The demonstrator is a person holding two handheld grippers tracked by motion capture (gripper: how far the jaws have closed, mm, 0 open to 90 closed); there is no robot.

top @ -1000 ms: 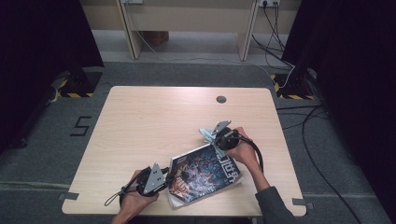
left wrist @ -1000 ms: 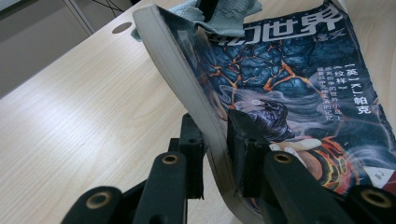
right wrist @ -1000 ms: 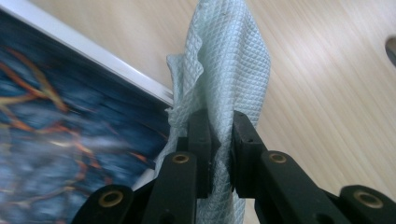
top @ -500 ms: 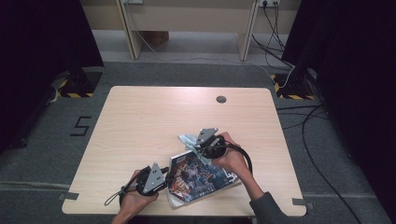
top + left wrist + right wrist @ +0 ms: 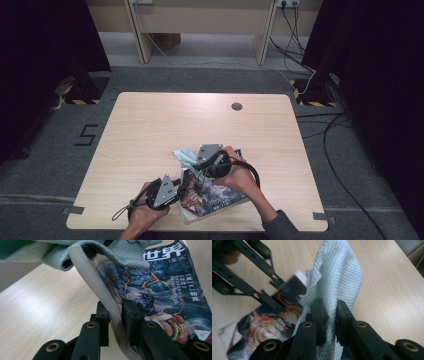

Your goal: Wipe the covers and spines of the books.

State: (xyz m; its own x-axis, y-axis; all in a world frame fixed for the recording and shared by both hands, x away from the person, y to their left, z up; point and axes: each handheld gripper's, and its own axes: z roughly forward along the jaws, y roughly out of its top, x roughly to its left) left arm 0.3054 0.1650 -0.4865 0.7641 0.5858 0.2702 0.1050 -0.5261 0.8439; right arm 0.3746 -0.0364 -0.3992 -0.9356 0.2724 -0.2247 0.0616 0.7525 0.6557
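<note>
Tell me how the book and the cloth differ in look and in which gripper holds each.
The book has a glossy, colourful printed cover; the cloth is plain pale green with a quilted texture. The book is stiff and only bends, while the cloth hangs in soft folds. The left gripper clamps the book's edge; the right gripper pinches the cloth. Both are gripped over the table.

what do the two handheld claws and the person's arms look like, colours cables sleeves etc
Both claws are black: the left claw and the right claw each carry a grey three-cornered plate on top. Up close, the jaws are flat black bars on linked arms joined by brass-coloured rivets. A thin cable trails from the left one, and a thicker black cable loops from the right. The right forearm wears a dark grey sleeve.
</note>
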